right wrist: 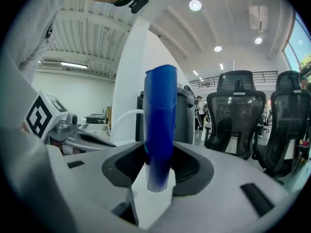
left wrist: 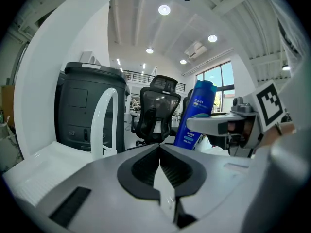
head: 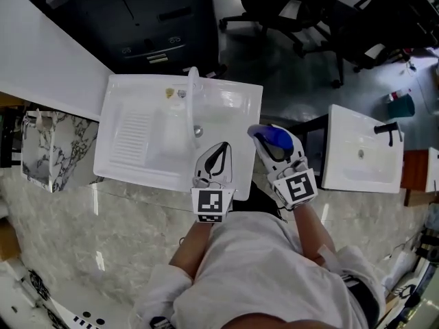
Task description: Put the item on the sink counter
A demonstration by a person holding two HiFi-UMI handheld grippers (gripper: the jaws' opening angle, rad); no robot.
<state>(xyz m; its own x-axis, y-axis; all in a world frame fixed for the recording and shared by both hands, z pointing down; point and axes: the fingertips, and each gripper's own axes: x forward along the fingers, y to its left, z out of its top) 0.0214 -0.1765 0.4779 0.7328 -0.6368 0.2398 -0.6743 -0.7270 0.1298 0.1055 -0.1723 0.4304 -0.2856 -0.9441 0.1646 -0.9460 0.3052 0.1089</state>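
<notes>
A white sink unit (head: pixel 118 91) with a ribbed drainboard (head: pixel 134 132) and a white arched faucet (head: pixel 192 101) lies below me. My right gripper (head: pixel 272 141) is shut on a blue bottle (head: pixel 269 136) and hovers over the sink's right front corner. In the right gripper view the bottle (right wrist: pixel 160 120) stands upright between the pads. The left gripper (head: pixel 221 148) hangs over the basin's front edge, beside the right one, shut with nothing in it. In the left gripper view its tips (left wrist: pixel 159 147) meet, with the faucet (left wrist: pixel 104 125) ahead at left and the bottle (left wrist: pixel 197 113) at right.
A second white sink (head: pixel 360 149) stands to the right. A dark bin (head: pixel 144 26) and black office chairs (head: pixel 295 12) stand behind the sink. A marbled box (head: pixel 51 149) sits at the left. The floor is pale marble.
</notes>
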